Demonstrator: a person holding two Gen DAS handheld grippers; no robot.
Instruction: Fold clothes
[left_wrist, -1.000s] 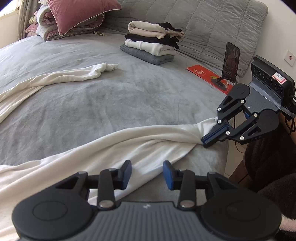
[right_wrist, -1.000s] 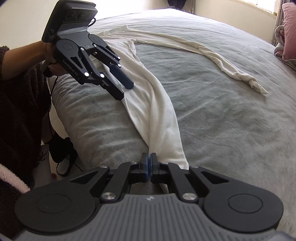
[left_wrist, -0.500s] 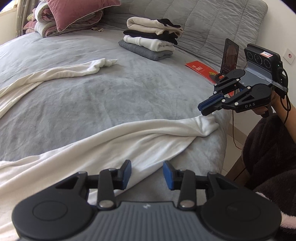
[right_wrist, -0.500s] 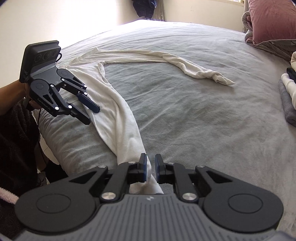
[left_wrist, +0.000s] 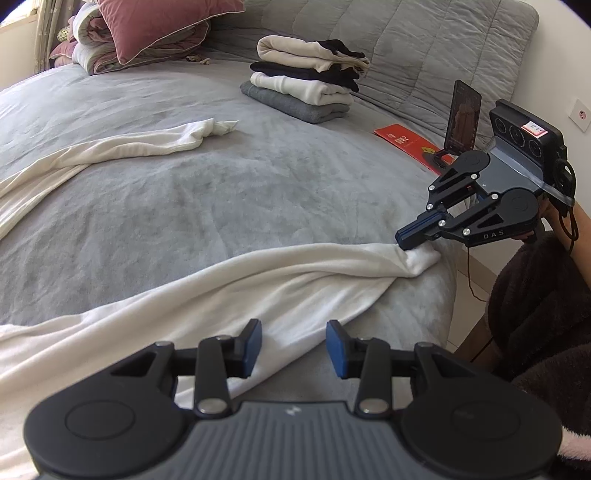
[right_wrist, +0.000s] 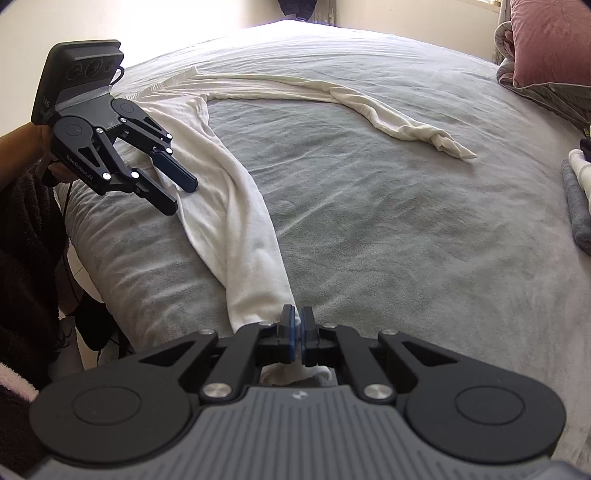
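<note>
Right jaws clamped on white garment

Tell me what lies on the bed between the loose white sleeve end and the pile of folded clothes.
Nothing: between the sleeve end and the folded pile, only bare grey bedcover shows in the left wrist view.

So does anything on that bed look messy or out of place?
Yes: the white garment lies unfolded, its long parts trailing across the grey bed, one end bunched. The folded clothes stack beside it is tidy.
</note>
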